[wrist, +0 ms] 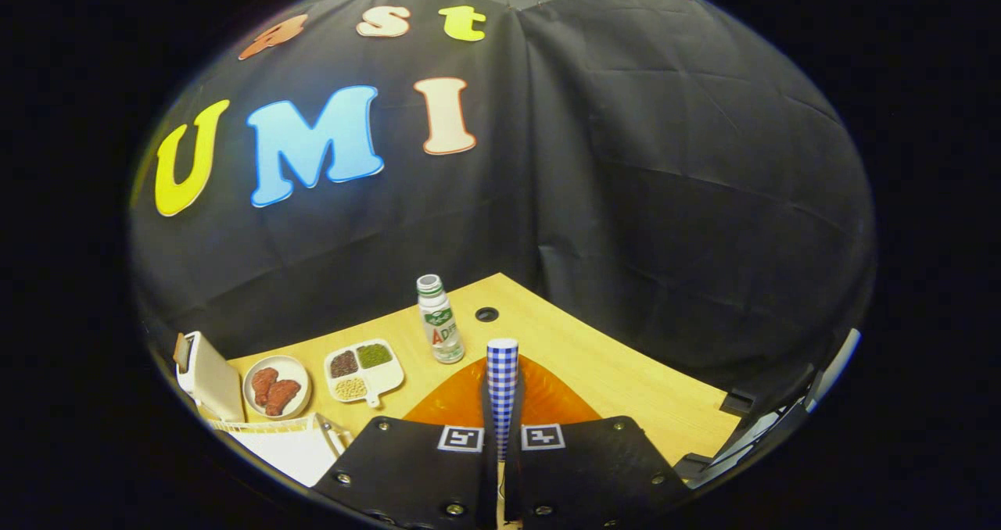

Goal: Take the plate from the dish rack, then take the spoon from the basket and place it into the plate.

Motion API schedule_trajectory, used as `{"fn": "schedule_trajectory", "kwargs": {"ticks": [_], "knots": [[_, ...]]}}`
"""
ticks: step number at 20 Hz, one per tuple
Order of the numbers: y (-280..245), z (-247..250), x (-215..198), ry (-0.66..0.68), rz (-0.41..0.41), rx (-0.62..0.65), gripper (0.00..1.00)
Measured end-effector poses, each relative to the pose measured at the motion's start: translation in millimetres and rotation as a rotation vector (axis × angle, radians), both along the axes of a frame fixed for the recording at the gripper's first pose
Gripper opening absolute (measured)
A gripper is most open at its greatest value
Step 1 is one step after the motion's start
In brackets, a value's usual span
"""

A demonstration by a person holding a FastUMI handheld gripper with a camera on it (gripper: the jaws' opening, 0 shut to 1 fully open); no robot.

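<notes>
One blue-checked spoon handle (502, 385) stands upright, low in the frame's centre, clamped in our tongs (501, 444). Behind it lies an orange plate (547, 397) on the wooden surface (626, 389). We see a bottle (439, 320) above, and a divided dish (364, 370) lower left.

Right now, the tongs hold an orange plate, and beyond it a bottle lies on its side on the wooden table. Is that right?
Not quite. In the gripper view the bottle stands upright on the wooden table, beyond the orange plate that the tongs hold.
</notes>
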State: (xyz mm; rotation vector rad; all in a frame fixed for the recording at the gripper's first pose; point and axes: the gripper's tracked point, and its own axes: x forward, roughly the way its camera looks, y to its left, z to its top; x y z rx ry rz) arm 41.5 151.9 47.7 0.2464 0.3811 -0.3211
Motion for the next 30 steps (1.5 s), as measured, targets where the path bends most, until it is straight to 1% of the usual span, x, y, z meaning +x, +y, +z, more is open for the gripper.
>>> {"fn": "schedule_trajectory", "kwargs": {"ticks": [4, 11, 15, 18, 23, 28, 29, 30], "knots": [[56.6, 1.1, -28.1, -0.004, 0.109, -0.026, 0.03], [166.1, -7.5, -80.1, 0.01, 0.345, -0.092, 0.03], [217.0, -19.0, -111.2, 0.015, 0.452, -0.082, 0.03], [244.8, -33.8, -131.9, 0.02, 0.508, -0.059, 0.03], [274.3, -59.9, -160.4, 0.057, 0.577, -0.03, 0.04], [290.7, -91.0, -181.1, 0.104, 0.647, -0.054, 0.04], [290.7, -97.3, -183.8, 0.118, 0.654, -0.063, 0.08], [290.8, -103.7, -187.0, 0.133, 0.658, -0.066, 0.08]]}}
